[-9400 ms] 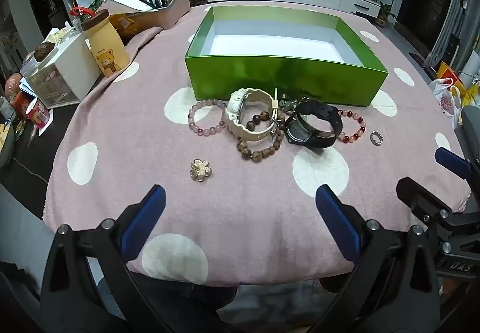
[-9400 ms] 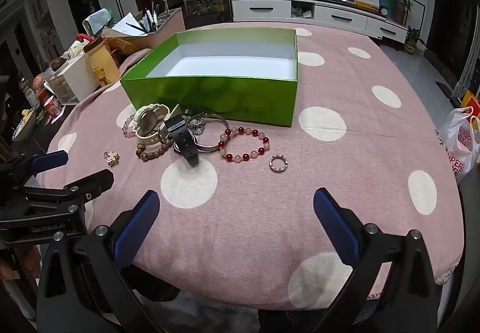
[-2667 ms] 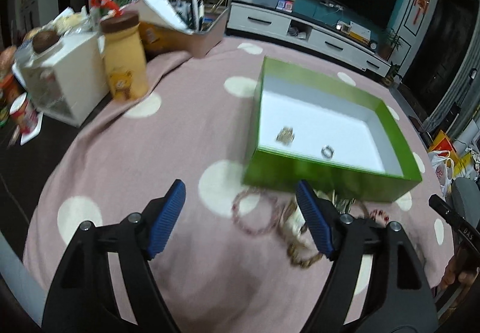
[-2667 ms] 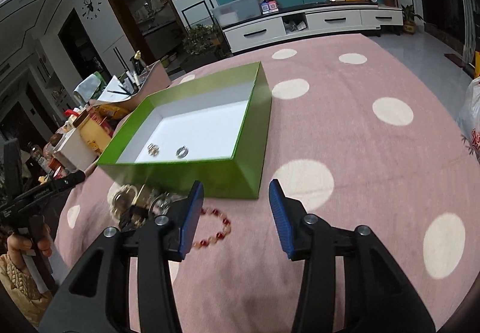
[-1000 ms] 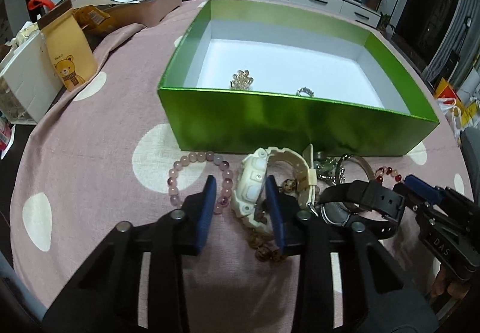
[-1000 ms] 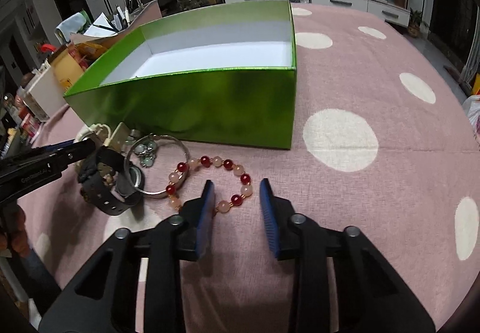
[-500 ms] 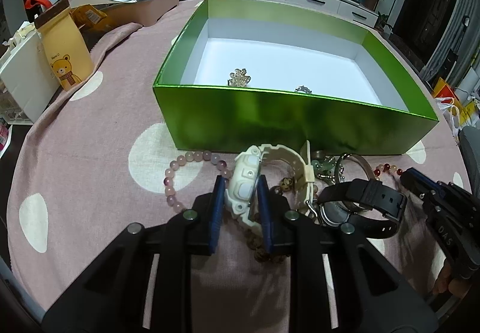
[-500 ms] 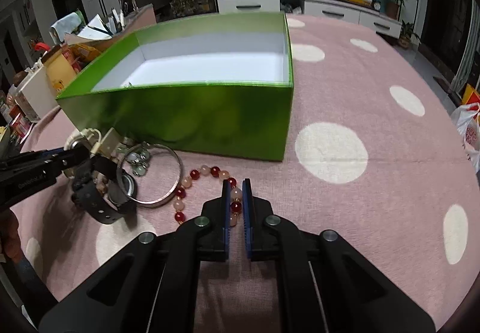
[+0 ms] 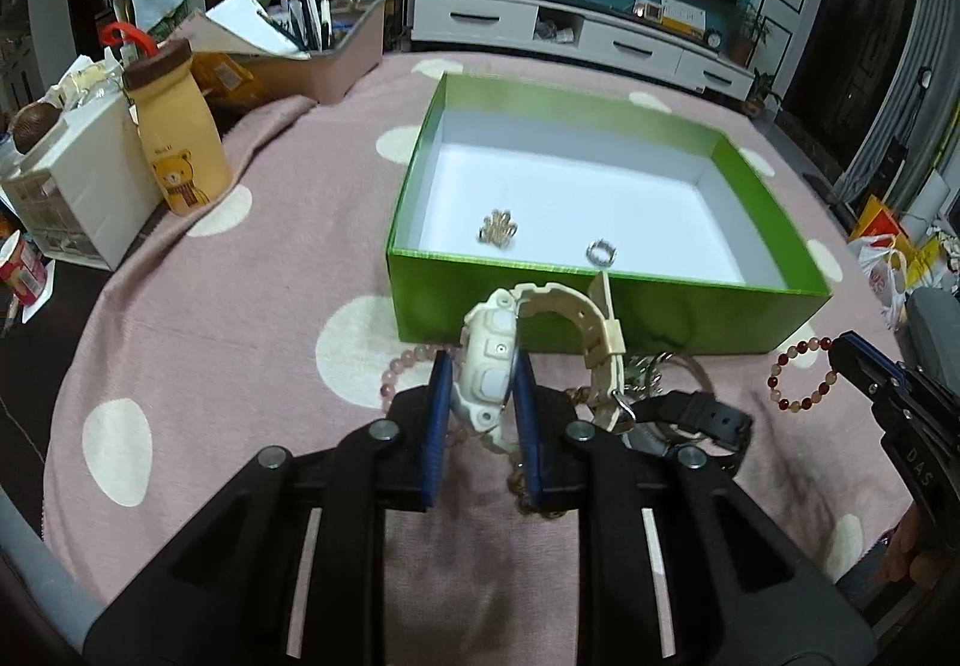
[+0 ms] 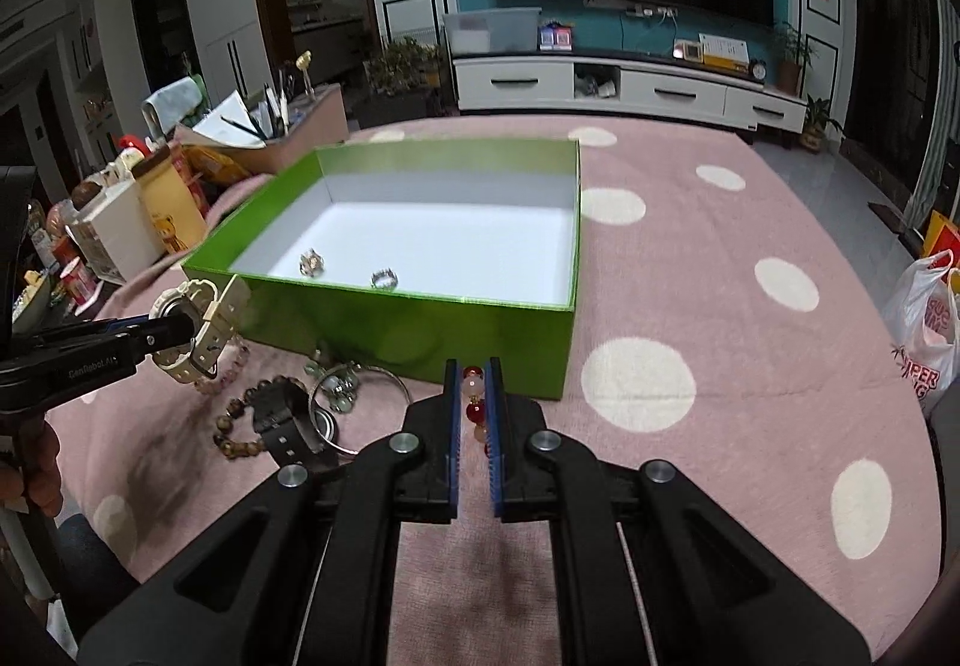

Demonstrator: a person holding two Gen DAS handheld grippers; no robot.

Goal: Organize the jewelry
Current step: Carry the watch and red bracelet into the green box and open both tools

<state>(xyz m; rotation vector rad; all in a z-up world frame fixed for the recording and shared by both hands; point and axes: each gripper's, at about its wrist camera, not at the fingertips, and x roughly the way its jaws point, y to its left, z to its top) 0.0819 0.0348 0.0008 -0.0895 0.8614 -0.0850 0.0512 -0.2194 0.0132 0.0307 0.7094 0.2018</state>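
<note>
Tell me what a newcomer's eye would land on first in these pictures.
The bright green box in the middle of the pink polka-dot tablecloth, holding only a gold flower brooch and a ring. In front of it, the left gripper grips a cream watch and the right gripper a red beaded bracelet.

The left gripper (image 9: 482, 373) is clamped on the cream watch (image 9: 489, 366), held raised above the cloth, while the right gripper (image 10: 474, 396) pinches the red bead bracelet (image 10: 473, 390) between nearly closed blue pads (image 10: 454, 420), both aimed forward and slightly downward, side by side.
</note>
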